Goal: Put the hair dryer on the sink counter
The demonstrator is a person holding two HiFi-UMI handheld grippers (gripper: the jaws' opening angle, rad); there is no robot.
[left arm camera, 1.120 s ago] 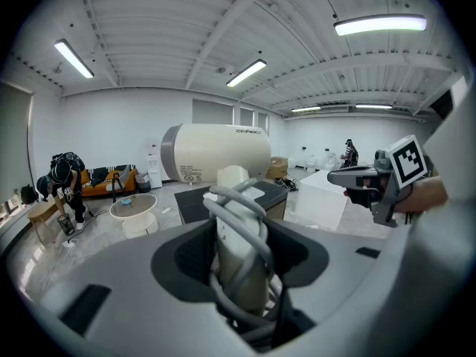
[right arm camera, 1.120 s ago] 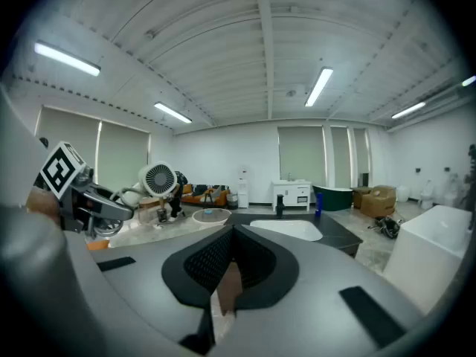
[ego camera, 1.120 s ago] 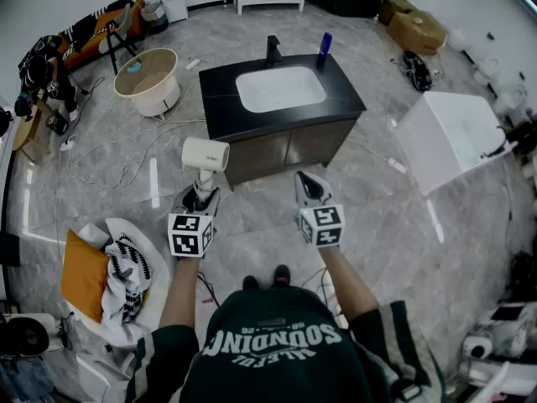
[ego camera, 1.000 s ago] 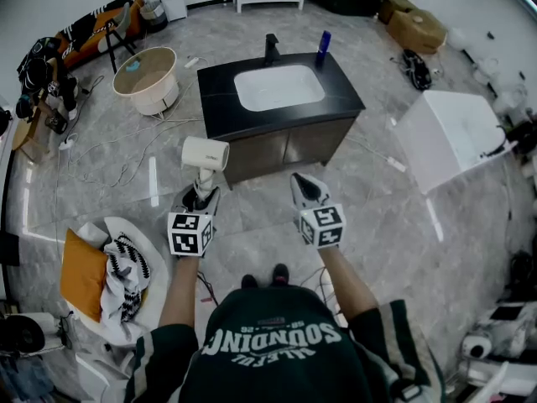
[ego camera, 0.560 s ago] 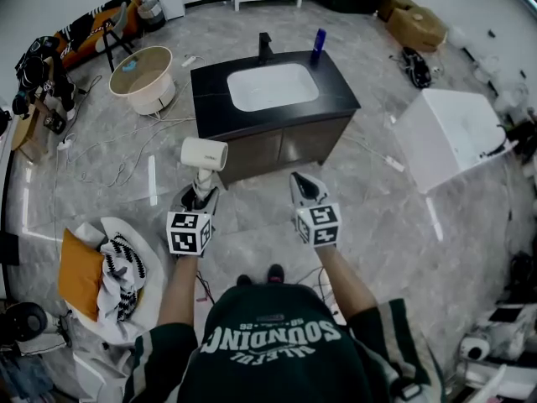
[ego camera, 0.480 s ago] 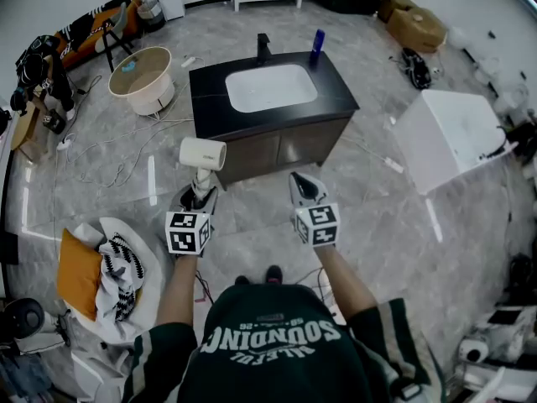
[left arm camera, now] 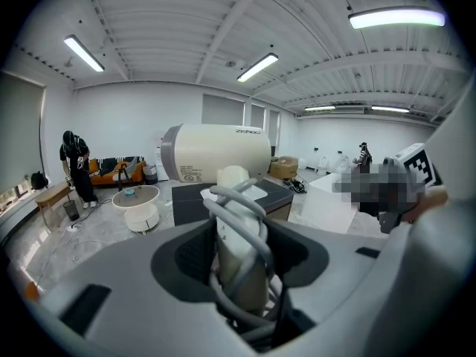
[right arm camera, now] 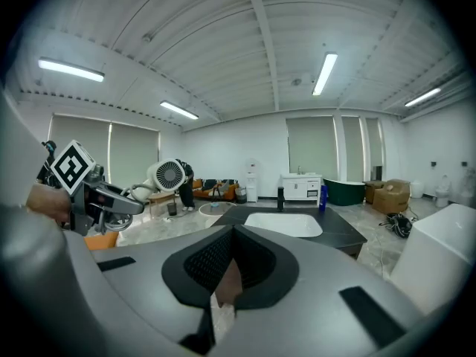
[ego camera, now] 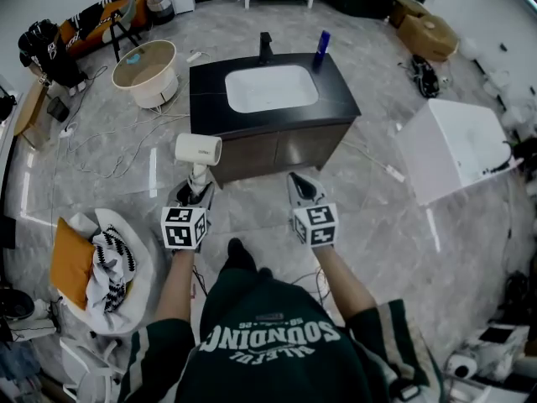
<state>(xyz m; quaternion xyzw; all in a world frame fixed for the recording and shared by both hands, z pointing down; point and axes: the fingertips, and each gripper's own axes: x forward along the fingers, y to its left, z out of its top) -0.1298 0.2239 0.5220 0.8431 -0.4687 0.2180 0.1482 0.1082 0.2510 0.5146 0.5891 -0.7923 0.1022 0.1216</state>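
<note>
Left gripper (ego camera: 197,193): its jaws were clamped on the handle of the hair dryer (ego camera: 199,149), with the grey cord (left arm camera: 239,199) wound round that handle between them.
Hair dryer: it was held upright in the air, its white barrel on top, over the floor on the near side of the sink counter (ego camera: 211,107) and toward its left corner. It touched no surface.
Right gripper (ego camera: 300,190): its jaws were drawn together with nothing between them. It hung to the right of the left gripper, also short of the counter's front.
Sink counter: a black top with a white basin (ego camera: 271,88) in the middle. A faucet (ego camera: 266,47) and a blue bottle (ego camera: 324,44) stood at its far edge, and bare black strips lay left and right of the basin.
Done so far: the dryer was gripped and lifted, and the person stood facing the counter.
Left to do: by my reading, the whole placement. The dryer had yet to be brought over the top, lowered onto a bare strip and released.
</note>
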